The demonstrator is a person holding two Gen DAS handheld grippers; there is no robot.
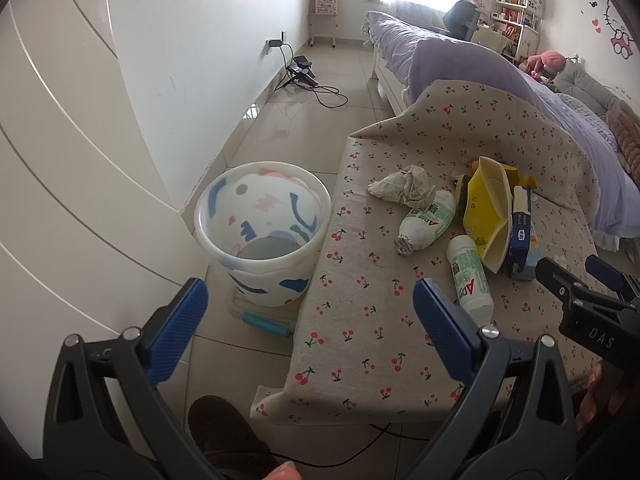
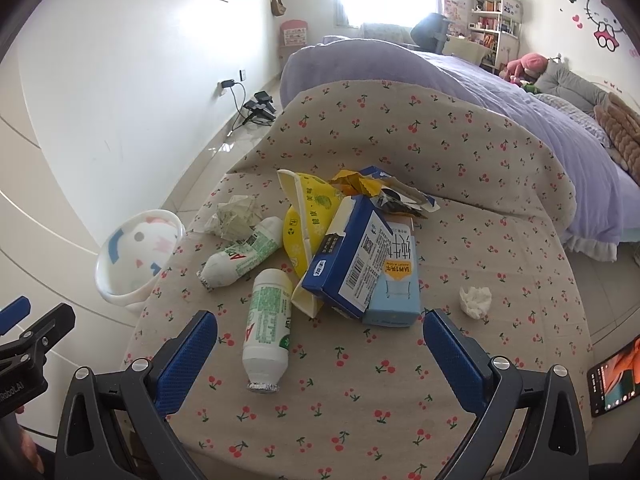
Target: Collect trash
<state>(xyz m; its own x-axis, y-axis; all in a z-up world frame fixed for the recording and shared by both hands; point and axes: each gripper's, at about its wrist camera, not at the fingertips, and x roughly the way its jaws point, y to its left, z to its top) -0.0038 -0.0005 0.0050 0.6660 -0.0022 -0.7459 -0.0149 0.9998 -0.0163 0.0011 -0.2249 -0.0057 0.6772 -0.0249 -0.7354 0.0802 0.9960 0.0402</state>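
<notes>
My left claw [image 1: 310,312] hangs wide open, empty, beside the patterned bin [image 1: 262,236] on the floor. On the cherry-print cloth [image 2: 360,400] the nearest drink bottle [image 2: 267,320] looks light, slick; I'd pinch mid-body. My right claw [image 2: 320,344] gapes empty above it.

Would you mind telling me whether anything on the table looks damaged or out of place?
The blue carton is torn open and lies tilted on the yellow carton. Both bottles lie on their sides. A tissue wad sits apart from the pile. The bin looks empty.
</notes>
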